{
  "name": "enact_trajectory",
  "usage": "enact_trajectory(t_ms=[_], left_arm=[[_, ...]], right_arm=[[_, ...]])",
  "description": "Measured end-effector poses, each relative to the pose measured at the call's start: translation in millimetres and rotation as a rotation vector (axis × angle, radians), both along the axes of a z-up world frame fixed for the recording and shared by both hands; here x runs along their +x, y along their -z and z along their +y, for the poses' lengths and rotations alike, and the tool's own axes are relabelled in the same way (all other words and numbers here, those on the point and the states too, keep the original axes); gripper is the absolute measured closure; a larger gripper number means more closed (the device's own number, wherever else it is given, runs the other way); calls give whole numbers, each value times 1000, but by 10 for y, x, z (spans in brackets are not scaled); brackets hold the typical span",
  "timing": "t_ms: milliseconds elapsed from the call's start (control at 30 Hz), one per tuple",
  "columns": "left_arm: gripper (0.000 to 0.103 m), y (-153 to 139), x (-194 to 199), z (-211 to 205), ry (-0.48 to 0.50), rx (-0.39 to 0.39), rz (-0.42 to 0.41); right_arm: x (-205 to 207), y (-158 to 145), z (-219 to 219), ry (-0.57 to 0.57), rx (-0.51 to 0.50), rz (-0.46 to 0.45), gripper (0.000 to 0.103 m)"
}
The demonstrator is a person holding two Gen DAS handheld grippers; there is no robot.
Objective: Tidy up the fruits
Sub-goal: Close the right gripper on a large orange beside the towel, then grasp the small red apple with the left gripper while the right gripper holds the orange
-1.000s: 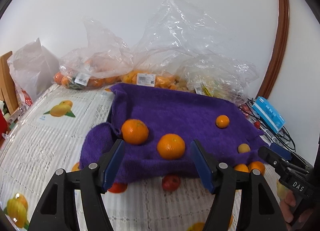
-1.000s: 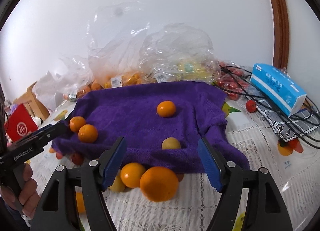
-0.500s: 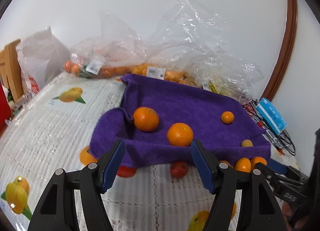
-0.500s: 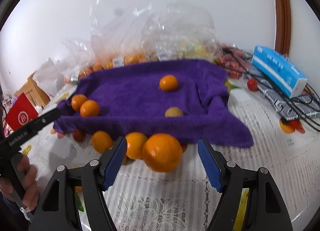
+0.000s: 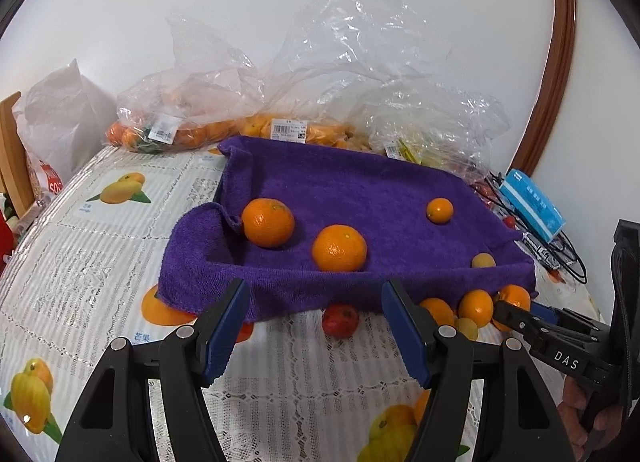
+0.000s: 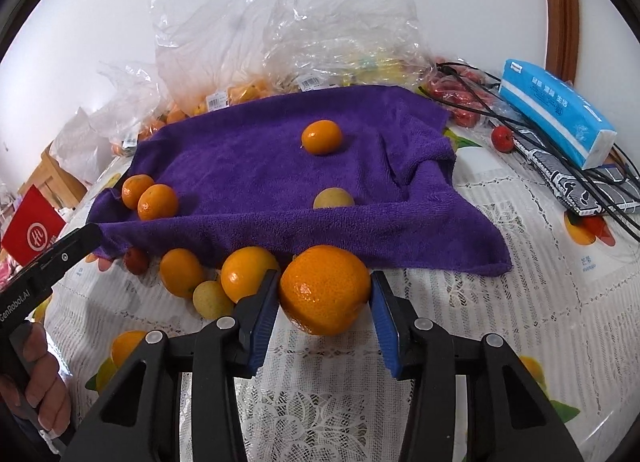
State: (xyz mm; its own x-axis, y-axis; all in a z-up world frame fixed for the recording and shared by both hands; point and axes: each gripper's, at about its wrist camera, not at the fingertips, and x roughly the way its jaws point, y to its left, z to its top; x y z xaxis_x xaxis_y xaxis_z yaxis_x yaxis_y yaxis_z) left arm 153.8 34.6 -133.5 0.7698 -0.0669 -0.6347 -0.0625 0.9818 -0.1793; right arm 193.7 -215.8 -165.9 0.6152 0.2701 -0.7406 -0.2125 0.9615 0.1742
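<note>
Lace-covered table (image 6: 500, 322) carries a purple towel (image 6: 260, 153). At its 6 o'clock edge the right gripper (image 6: 325, 304) pinches an orange (image 6: 325, 289); round skin could slip and scatter neighbours at 9 o'clock. Left gripper (image 5: 316, 328) gapes, empty.

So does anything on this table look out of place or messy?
Yes. Several fruits lie off the purple towel on the tablecloth by its front edge, one pinched in the right gripper. Black cables tangle beside a tissue pack.
</note>
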Motion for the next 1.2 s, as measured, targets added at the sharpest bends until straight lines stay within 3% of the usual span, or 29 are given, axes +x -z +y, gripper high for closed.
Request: enact_trajectory(t_ms=[267,433,600,667,833,1067,1200], left_arm=[[38,136,110,-72,43,2,96],[40,186,151,-129,65,20,130],[53,282,255,-218,91,61,203],[59,280,264,-255,105,73,200],[61,295,287,-336,133,101,206],[68,297,331,-247,111,39,199],[68,302,340,-270,104,54,200]], right_arm=[[-79,-104,-105,28,53,-66,58],[-55,-99,-88,35,39,-56,58],[-63,-93,-58,27,23,-58,58],[-54,-81,-50,24,20,-51,58],[-37,-60,-42,20,19,-37,58],[-30,-38,-87,39,54,-21,58],[-31,-32,-101,41,70,-19,59]])
